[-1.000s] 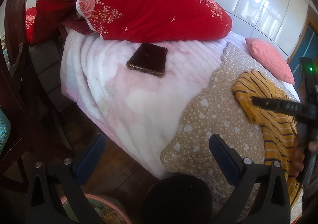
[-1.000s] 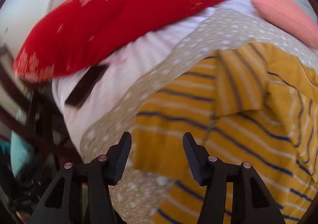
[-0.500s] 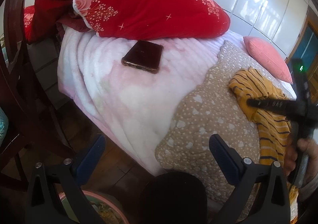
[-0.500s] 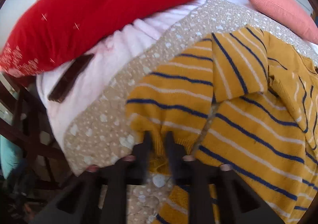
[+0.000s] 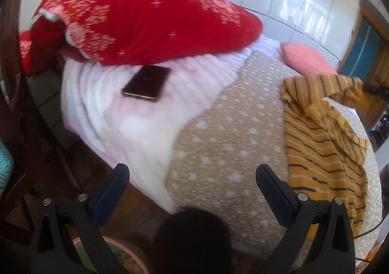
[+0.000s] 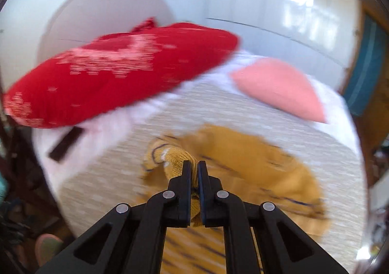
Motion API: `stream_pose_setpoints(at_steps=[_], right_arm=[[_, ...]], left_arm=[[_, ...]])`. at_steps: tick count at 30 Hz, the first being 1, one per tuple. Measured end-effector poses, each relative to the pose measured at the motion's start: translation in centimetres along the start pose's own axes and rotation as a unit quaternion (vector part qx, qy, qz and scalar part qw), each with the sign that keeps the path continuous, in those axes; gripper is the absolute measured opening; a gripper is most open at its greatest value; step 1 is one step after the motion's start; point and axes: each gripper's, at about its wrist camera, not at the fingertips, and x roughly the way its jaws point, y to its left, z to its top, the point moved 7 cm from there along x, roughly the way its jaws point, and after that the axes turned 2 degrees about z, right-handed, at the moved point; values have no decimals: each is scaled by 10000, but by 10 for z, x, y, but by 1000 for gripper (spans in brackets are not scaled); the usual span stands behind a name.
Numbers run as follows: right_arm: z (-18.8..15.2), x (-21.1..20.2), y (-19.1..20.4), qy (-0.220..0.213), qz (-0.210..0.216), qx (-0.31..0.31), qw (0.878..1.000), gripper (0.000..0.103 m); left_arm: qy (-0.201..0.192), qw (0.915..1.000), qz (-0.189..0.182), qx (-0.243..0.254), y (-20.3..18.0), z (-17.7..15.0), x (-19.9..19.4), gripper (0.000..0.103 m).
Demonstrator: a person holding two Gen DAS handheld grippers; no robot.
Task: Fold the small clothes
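Mustard-yellow knit with dark stripes rises off the bed (image 5: 214, 152): the right hand-held gripper (image 6: 193, 172), open over the small sweater (image 5: 323, 152) a second ago, has since clamped its fingers (image 6: 186, 176) on a bunched edge and lifted it, so one flap hangs in the air ahead of the jaws while the rest lies on the dotted tan blanket below. The left hand-held gripper (image 5: 192, 181) waits wide open and empty, well to the sweater's left. A first fold looks under way.
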Motion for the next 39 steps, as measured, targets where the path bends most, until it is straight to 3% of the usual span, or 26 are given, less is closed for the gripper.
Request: stream_pose_setpoints(at_steps=[3,6,9,11,15,19,23,26,28,29,33,35,39], right_arm=[[-34,11,-72,355,-773,323,9959,6],[-84,32,-133,1044,-1339,833,9819,11],[-114,24,-162,984,-943,1612,9775,17],[-123,11,-174,766,-875,1952,9738,32],[-129,-1,-196,470,-564,2504,9654,32],[-121,9,-194,341,283,3143,9483,32],[-122,66,-177,1129,900,3283,9335,32],[-137,108,-191,1434,489,3650,9186,32],[-142,121,-197,1425,431,3963,9060,32],[-140,116,-196,1318,376,4014,9056,32],[-125,79,-171,984,174,3540,9299,38],[-123,49,-155,812,140,3381,9375,51],[-125,-5,-123,444,296,3211,9455,63]], left_arm=[[103,9997,-153,165,-24,-2,3,103],[167,9988,-346,312,-47,-5,1,103],[101,9979,-381,508,-63,-5,-4,103],[111,9974,-378,603,-69,-5,-3,103],[215,9968,-539,557,-79,-6,1,103],[234,9954,-640,670,-92,-10,3,103],[206,9944,-693,771,-97,-11,5,103],[254,9952,-618,722,-93,-11,10,103],[329,9960,-544,630,-87,-10,14,103],[346,9963,-491,607,-83,-10,14,103],[358,9973,-328,550,-70,-10,16,103],[421,9978,-313,403,-67,-13,14,103],[496,9965,-615,264,-71,-25,-1,103]])
